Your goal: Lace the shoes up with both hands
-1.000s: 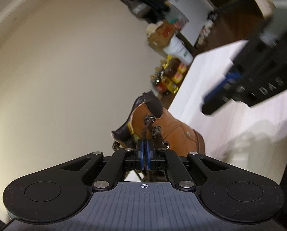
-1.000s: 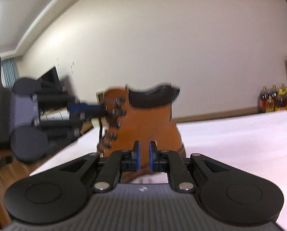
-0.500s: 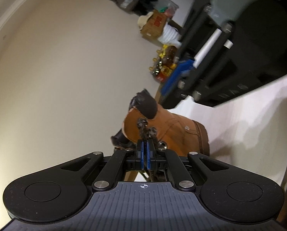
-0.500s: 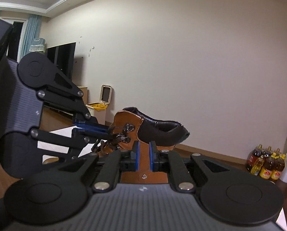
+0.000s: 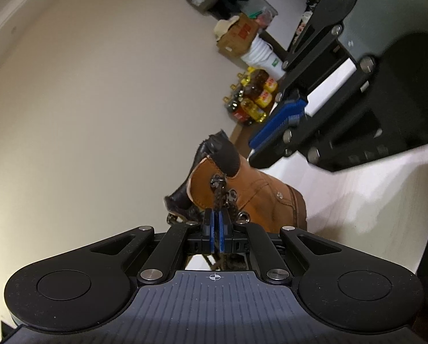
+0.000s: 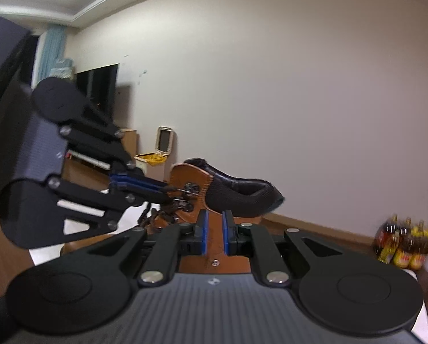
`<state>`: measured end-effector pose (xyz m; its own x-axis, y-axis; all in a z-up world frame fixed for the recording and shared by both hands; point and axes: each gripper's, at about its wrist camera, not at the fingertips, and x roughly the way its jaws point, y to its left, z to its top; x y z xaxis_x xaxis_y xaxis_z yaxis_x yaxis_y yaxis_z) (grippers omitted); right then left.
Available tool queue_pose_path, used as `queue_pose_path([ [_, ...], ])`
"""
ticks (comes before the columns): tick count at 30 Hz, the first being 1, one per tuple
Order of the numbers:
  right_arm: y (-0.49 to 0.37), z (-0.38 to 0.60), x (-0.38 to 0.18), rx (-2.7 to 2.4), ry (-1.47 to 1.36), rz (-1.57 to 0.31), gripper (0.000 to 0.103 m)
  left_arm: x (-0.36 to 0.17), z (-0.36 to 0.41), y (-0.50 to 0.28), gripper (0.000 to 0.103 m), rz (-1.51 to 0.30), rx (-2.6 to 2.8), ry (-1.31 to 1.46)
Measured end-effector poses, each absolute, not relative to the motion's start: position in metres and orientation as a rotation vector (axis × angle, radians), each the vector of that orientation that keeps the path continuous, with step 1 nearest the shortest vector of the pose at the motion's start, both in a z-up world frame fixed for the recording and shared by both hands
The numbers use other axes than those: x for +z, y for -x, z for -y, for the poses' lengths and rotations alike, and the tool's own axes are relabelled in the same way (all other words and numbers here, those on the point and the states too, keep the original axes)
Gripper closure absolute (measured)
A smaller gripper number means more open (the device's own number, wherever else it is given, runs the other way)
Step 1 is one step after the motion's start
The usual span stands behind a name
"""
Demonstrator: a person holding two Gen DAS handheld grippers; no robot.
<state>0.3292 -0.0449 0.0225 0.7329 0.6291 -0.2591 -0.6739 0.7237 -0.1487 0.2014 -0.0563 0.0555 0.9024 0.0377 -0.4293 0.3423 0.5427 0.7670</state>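
A tan leather boot [image 5: 257, 195] with a black padded collar stands on the white table [image 5: 357, 200]. My left gripper [image 5: 216, 223] is shut on the dark brown lace [image 5: 218, 199], which runs taut up to a metal hook near the boot's top. In the right wrist view the left gripper [image 6: 169, 192] reaches in from the left to the boot's [image 6: 191, 180] hooks, with loose lace [image 6: 156, 215] hanging below it. My right gripper [image 6: 215, 226] hovers beside the boot's side, its blue pads a little apart with nothing between them. In the left wrist view the right gripper [image 5: 255, 152] sits just above the collar.
Bottles of oil [image 5: 251, 100] stand on the floor by the wall, with a cardboard box [image 5: 236, 37] and a white bucket [image 5: 262, 57] behind them. A yellow bin [image 6: 153, 159] and a dark television [image 6: 99, 91] lie beyond the table's far left edge.
The right gripper has swung in from over the table to just above the boot's collar, and its view has rolled. The left gripper stays shut on the lace at the hooks.
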Motion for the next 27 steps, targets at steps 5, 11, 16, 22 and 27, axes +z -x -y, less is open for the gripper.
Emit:
queue_pose_path([
  [5,-0.323,0.019,0.015,0.712,0.527,-0.083,0.093,0.060,0.054,-0.203,0.099,-0.435,-0.196,-0.963],
  [11,-0.315,-0.008,0.004,0.642,0.837,0.052,0.093,0.062,0.055,-0.196,0.099,-0.437,-0.207,-0.965],
  [16,-0.309,-0.022,-0.007,0.612,1.012,0.136,0.093,0.063,0.055,-0.191,0.099,-0.436,-0.221,-0.972],
  [22,-0.313,-0.034,-0.011,0.605,1.100,0.167,0.094,0.063,0.055,-0.183,0.099,-0.428,-0.243,-0.967],
  [27,-0.317,-0.033,-0.012,0.605,1.079,0.114,0.102,0.062,0.053,-0.175,0.098,-0.416,-0.261,-0.945],
])
